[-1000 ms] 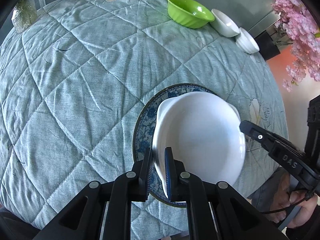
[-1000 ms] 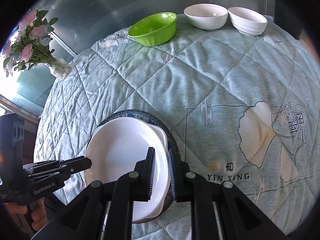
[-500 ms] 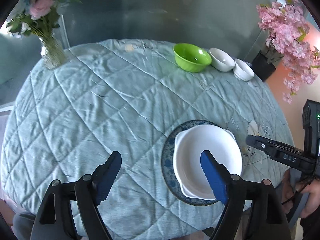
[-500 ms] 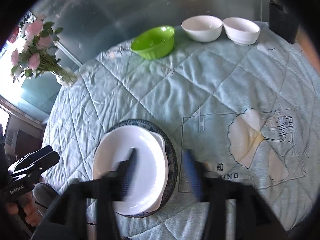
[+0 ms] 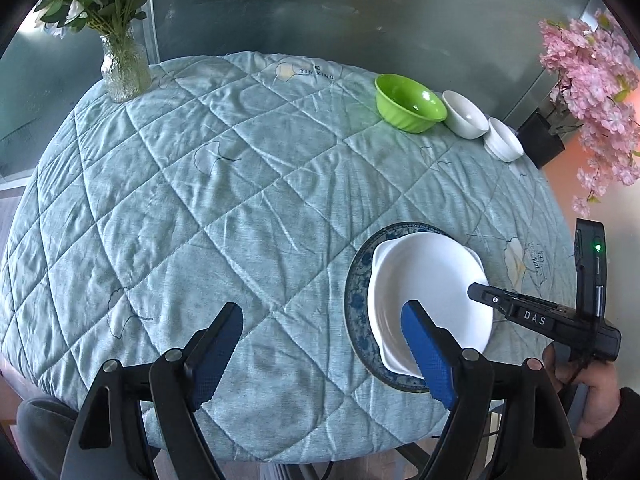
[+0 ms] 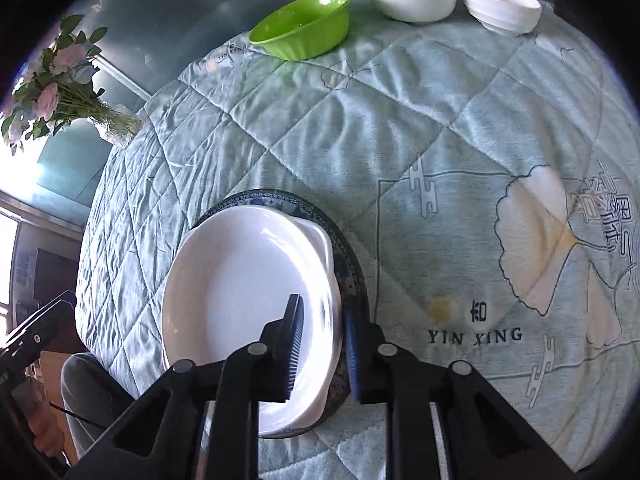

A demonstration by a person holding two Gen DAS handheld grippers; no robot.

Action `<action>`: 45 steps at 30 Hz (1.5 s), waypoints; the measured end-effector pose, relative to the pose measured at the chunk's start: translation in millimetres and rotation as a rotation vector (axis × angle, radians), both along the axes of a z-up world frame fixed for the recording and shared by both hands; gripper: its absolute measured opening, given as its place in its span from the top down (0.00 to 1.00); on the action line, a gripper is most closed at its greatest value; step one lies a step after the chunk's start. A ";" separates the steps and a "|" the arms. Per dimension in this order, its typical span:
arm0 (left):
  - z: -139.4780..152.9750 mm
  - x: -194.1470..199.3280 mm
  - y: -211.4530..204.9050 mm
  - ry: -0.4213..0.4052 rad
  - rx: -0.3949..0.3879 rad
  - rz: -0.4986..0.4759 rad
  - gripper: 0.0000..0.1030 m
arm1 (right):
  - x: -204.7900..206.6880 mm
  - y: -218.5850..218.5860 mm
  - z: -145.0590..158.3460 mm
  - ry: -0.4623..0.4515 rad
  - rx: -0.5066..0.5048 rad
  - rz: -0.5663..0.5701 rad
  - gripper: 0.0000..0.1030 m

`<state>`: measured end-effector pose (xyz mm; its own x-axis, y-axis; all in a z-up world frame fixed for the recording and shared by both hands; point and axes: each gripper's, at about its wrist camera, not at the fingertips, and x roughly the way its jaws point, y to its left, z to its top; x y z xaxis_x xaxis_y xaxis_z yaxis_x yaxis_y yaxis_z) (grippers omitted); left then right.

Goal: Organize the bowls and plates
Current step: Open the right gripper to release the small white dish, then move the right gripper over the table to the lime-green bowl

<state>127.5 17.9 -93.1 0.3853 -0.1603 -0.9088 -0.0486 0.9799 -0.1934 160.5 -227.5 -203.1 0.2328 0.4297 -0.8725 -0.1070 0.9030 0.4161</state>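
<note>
A white dish with small handles (image 5: 428, 288) lies on a blue patterned plate (image 5: 356, 300) near the table's front edge; both also show in the right wrist view, the dish (image 6: 244, 280) on the plate (image 6: 348, 276). My left gripper (image 5: 320, 344) is wide open, raised above the table, left of the dish. My right gripper (image 6: 322, 324) is partly open, its fingers straddling the dish's near rim; it also shows in the left wrist view (image 5: 492, 300). A green bowl (image 5: 410, 102) and two white bowls (image 5: 464, 114) (image 5: 504, 144) stand at the far edge.
A glass vase with pink roses (image 5: 124, 64) stands at the table's far left. A pink blossom plant in a dark pot (image 5: 592, 92) stands beyond the table on the right. The quilted teal cloth (image 5: 224, 200) covers the round table.
Both grippers let go of the white dish, now resting on the blue plate. The left gripper opened wide and pulled back and up. The right gripper opened, backed off, then returned to the dish's rim.
</note>
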 end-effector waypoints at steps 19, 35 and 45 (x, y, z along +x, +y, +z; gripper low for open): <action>47.0 8.8 -7.1 -0.148 0.044 -0.052 0.56 | -17.9 -25.4 80.0 -0.241 -0.101 -0.005 0.10; 132.0 140.6 -20.0 -0.204 0.057 -0.094 0.02 | 65.2 -44.0 184.5 -0.374 -0.003 -0.033 0.00; 89.7 288.9 -30.9 -0.064 0.034 -0.186 0.02 | 175.0 -35.4 126.8 -0.133 0.084 -0.043 0.00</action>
<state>416.4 -13.0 -3.4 0.4093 -0.2041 -0.8893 0.1452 0.9768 -0.1573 335.5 -262.9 -76.3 0.3639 0.4873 -0.7938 -0.1283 0.8703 0.4755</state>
